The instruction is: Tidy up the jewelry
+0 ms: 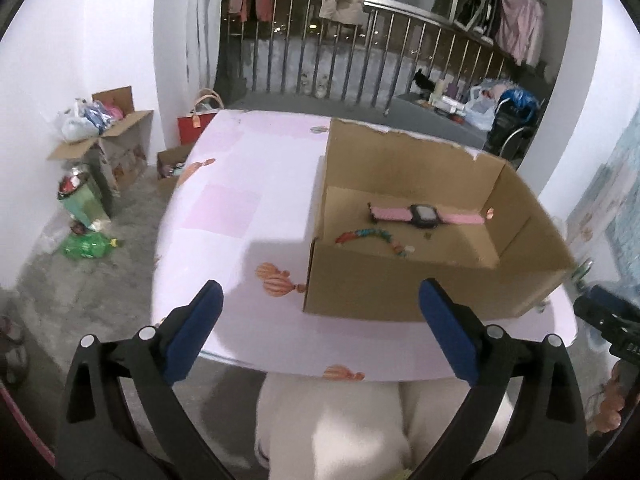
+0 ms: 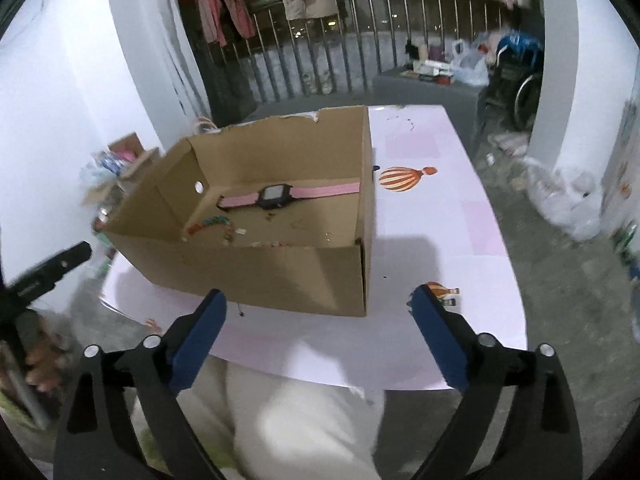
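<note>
Jewelry sits inside the cardboard box [image 1: 420, 292] at frame centre: pink watch [image 1: 424, 214] and beaded bracelet [image 1: 372, 238]. Your left gripper [image 1: 320, 328] and right gripper [image 2: 318, 332] hang released, empty. Scan the table [image 1: 248, 220] for strays; small bits near the bracelet are unreadable.

The cardboard box [image 2: 256, 272] near wall hides part of its floor, where small scattered bits [image 2: 272, 245] stay unidentifiable.
</note>
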Motion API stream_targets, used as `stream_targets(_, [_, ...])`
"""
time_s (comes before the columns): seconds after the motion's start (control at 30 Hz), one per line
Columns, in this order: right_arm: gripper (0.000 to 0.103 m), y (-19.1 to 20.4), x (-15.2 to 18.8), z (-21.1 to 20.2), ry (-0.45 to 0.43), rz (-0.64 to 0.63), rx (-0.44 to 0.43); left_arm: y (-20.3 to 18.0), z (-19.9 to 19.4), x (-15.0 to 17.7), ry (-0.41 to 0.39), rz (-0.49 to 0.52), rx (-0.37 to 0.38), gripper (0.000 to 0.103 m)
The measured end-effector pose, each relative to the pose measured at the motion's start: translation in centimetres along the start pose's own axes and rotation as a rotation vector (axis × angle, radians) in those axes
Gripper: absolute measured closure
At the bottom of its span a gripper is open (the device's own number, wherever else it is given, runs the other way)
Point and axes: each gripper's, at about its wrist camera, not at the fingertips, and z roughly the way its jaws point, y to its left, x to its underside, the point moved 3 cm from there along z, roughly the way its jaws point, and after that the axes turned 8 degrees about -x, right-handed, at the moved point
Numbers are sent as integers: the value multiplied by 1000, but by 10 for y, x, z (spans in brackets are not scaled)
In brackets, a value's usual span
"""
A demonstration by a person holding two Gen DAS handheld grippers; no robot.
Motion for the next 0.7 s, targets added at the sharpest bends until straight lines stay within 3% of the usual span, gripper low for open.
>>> stream_targets(0.27, [6, 12, 7, -3, -27, -10, 99, -11, -4, 4, -7, 110, -133, 8])
stream_targets(0.5, [6, 4, 8, -4, -18, 24, 170, -14, -5, 6, 20, 130, -162, 8])
stream_targets(0.7, [6, -1, 9, -2, 6, 33, 203, -14, 3, 12, 95, 95, -166, 8])
